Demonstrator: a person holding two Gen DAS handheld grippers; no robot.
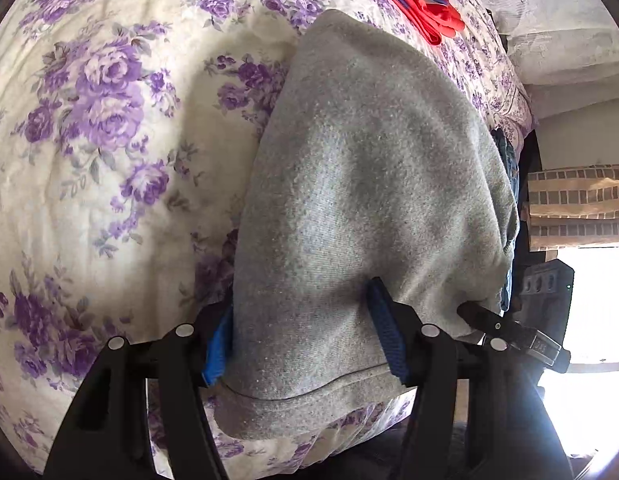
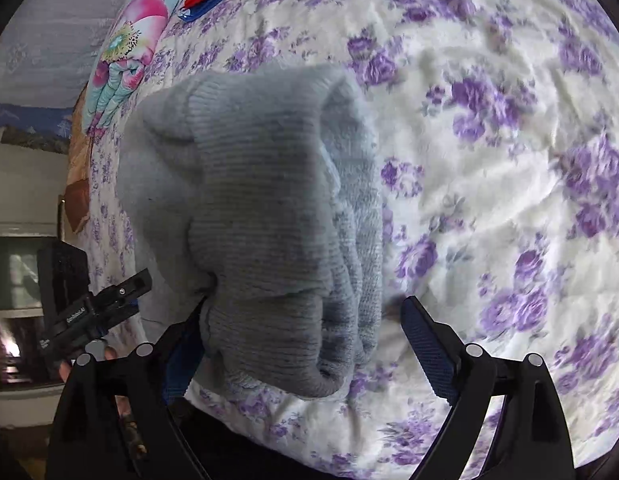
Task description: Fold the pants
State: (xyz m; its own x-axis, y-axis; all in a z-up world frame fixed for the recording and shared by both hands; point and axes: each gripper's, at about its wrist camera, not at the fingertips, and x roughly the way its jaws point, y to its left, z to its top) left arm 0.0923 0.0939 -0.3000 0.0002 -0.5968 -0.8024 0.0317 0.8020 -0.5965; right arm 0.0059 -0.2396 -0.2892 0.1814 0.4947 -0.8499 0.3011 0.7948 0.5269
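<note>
Grey fleece fills the left wrist view: the pants (image 1: pixel 361 208) lie bunched on the floral bedspread (image 1: pixel 89 128), near the bed's edge closest to us, and our left gripper (image 1: pixel 305 340) has its blue-padded fingers (image 1: pixel 385 336) spread on either side of a thick fold of the cloth; we cannot tell whether they are pinching it or only straddling it. The other gripper's tip shows at the right edge of the same bundle. A red and blue garment (image 1: pixel 421 4) lies well apart, further up the bed. In the right wrist view the pants (image 2: pixel 261 216) hang doubled over, ribbed outside and fluffy lining both showing; our right gripper (image 2: pixel 305 344) stands wide, one pad against the cloth and the other clear of it over the bedspread (image 2: pixel 489 160), so we read it as released. We judge the fold as partly made: the cloth is doubled but lumpy, and flattening and a further fold remain. No container is in sight; a flowered pillow (image 2: pixel 125 56) lies at the bed's far side.
</note>
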